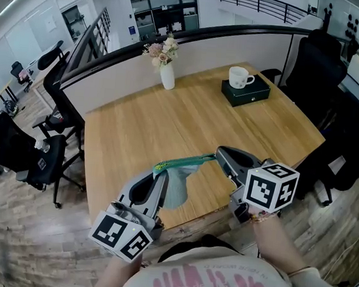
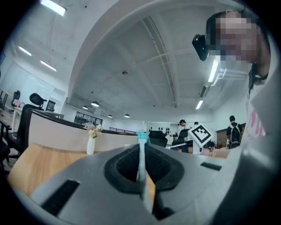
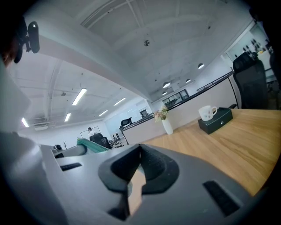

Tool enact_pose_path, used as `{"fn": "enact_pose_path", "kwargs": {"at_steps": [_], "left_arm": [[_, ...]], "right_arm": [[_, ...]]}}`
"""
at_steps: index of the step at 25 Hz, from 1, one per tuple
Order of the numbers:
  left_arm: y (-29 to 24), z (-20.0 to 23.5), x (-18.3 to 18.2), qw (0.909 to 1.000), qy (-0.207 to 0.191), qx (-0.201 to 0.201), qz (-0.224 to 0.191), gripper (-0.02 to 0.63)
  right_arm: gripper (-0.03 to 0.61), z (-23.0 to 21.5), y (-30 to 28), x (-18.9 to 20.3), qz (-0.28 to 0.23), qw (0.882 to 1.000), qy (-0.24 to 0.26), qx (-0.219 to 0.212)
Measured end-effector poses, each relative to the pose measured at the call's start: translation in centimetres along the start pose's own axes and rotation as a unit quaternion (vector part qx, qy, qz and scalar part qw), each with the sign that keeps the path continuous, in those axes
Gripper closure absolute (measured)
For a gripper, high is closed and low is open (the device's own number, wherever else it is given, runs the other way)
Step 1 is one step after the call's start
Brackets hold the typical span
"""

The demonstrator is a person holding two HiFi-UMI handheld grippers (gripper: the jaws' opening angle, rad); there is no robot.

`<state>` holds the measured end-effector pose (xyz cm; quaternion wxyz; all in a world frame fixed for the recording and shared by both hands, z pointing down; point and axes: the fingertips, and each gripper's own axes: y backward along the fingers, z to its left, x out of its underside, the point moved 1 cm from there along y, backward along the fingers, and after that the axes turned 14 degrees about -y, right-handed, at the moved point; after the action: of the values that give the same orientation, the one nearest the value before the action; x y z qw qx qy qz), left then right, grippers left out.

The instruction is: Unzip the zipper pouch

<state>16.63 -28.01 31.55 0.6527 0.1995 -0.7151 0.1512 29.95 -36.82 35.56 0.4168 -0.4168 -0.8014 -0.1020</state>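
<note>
- Head view: the pouch hangs in the air over the near edge of the wooden counter, strung between the two tongs.
- Its green zip edge runs taut from the left tongs up and across to the right tongs; the pale blue body sags below, next to the left tongs.
- Both tongs are closed narrow at the two ends of the zip edge.
- At the far side of the counter stand a vase with flowers and, well apart to its right, a mug on a dark box.
- Left gripper view: the left tongs are pinched on a thin fold of the pouch, which runs upright between the pads, with a teal tip poking out above them.
- The vase shows beyond on the left, and the right gripper's marker cube on the right.
- Right gripper view: the right tongs are pressed together; what sits between the pads is too small to make out.
- A ribbed teal stretch of the pouch shows off to the left of the tongs.
- Beyond are the counter, the vase and the mug on the box.
</note>
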Motion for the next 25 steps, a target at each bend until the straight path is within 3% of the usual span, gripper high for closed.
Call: {"fn": "enact_pose_path", "kwargs": {"at_steps": [8,11,17,21,25], "left_arm": [[1.6,1.7,0.8,0.9995,0.027,-0.011,0.01,0.606],[2.3,2.3,1.0,0.9992,0.037,-0.009,0.012,0.606],[4.9,4.8,0.3,0.9985,0.054,-0.006,-0.001,0.606],[7.0,7.5,-0.5,0.9985,0.051,-0.02,-0.004,0.606],[9.2,9.7,-0.5,0.9985,0.039,-0.04,0.003,0.606]], "right_arm": [[0.574,0.6,-2.3,2.0,0.024,0.999,-0.028,-0.017],[0.572,1.6,-3.4,3.1,0.038,0.999,-0.004,-0.014],[0.538,3.0,-4.2,3.8,0.038,0.995,0.071,0.051],[0.538,4.3,-4.4,3.5,0.02,0.994,0.07,0.084],[0.55,5.5,-3.8,3.5,-0.03,0.992,0.05,0.108]]}}
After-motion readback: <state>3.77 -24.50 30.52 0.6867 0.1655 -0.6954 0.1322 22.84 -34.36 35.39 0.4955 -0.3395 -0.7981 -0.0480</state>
